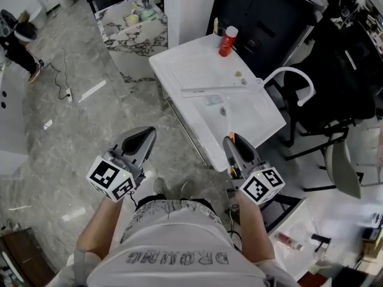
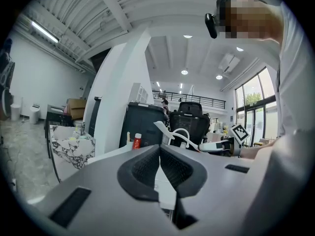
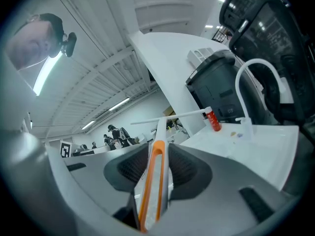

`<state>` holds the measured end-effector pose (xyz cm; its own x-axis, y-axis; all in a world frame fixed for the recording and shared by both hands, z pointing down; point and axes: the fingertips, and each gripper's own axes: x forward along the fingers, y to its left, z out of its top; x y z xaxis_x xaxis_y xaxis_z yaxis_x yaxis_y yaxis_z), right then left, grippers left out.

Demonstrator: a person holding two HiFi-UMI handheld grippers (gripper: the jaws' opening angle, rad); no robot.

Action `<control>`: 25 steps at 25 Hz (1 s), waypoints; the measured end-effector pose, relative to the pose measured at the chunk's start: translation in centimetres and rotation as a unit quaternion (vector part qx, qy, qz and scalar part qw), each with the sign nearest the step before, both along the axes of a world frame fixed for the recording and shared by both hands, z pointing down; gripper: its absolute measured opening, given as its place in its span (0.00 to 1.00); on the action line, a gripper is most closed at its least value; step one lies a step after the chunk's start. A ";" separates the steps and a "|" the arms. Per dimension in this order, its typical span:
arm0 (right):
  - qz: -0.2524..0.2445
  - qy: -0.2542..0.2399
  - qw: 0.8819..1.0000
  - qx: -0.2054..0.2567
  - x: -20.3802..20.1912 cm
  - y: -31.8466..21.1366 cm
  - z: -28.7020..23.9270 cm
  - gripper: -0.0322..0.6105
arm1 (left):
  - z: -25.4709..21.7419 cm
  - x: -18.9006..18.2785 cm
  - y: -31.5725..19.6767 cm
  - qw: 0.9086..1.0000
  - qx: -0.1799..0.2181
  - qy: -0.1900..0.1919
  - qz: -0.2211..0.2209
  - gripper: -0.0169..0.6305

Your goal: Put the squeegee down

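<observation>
Right gripper clamped on squeegee handle, blade out at 12 o'clock over the white table. Left gripper closed, empty, at its 9 o'clock.

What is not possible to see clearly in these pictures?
- Head view: whether the squeegee touches the table or hangs above it. It is white on white, seen from above.
- Head view: the label of the bottle, too small to read.
- Head view: the bits on the table, too small to name.
</observation>
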<state>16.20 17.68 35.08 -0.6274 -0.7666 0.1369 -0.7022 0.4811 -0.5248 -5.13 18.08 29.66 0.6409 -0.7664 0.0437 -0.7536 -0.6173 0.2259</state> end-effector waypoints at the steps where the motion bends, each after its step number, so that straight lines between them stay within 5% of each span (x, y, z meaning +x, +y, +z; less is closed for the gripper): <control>1: -0.001 0.000 1.000 -0.001 0.2 0.0 0.0 0.26 | 0.0 0.2 0.1 1.000 0.000 0.000 -0.001 0.06; 25: -0.038 -0.002 0.999 0.003 5.2 2.3 1.3 0.26 | 0.2 5.7 4.5 0.999 0.008 -0.013 -0.034 0.06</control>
<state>21.38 19.97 36.43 -0.6850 -0.7169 0.1295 -0.6607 0.5364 -0.5252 0.61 22.63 29.86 0.5867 -0.8084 0.0474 -0.7990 -0.5683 0.1963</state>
